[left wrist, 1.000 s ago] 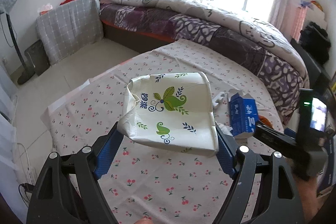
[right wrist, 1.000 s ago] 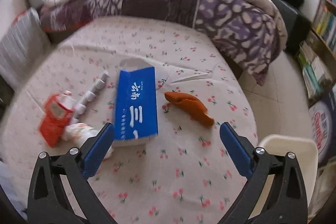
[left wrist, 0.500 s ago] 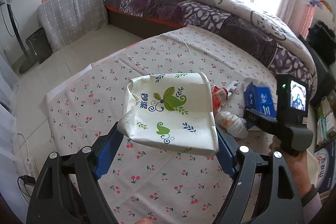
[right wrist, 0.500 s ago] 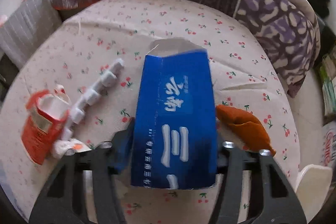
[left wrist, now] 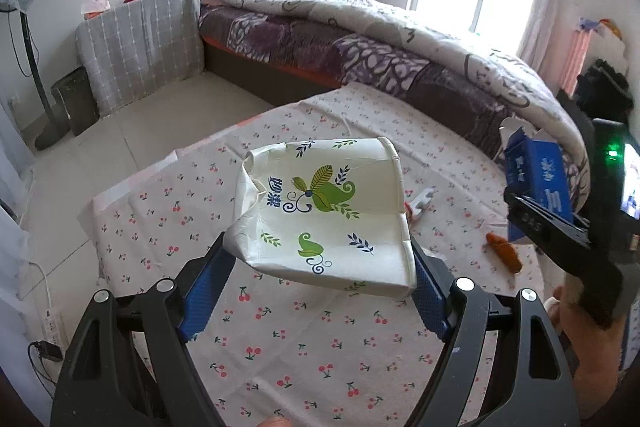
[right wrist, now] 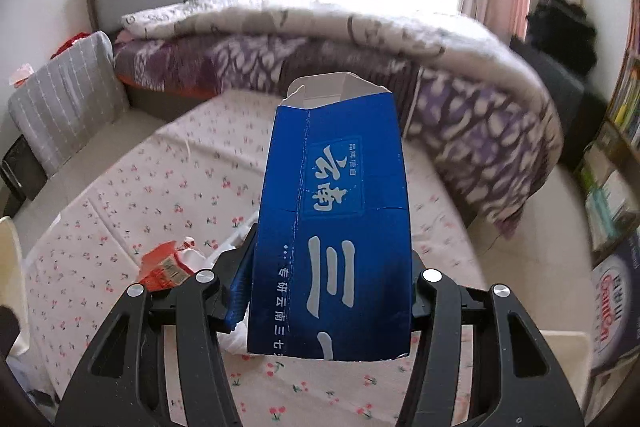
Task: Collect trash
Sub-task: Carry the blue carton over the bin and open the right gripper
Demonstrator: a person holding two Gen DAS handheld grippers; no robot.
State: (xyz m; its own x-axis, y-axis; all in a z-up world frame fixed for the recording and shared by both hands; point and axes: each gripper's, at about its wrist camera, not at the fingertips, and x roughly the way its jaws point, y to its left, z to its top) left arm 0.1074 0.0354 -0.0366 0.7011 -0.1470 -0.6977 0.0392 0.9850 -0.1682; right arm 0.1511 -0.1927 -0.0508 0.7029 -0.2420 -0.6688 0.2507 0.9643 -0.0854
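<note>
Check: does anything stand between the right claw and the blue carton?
Nothing visible does. The right claw is shut on the blue carton, pads pressed against its two sides, holding it up off the cherry-print tablecloth.

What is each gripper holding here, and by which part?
Left gripper: crushed paper cup, clamped across its near end. Right gripper: blue carton, pinched by both sides near its lower end.
</note>
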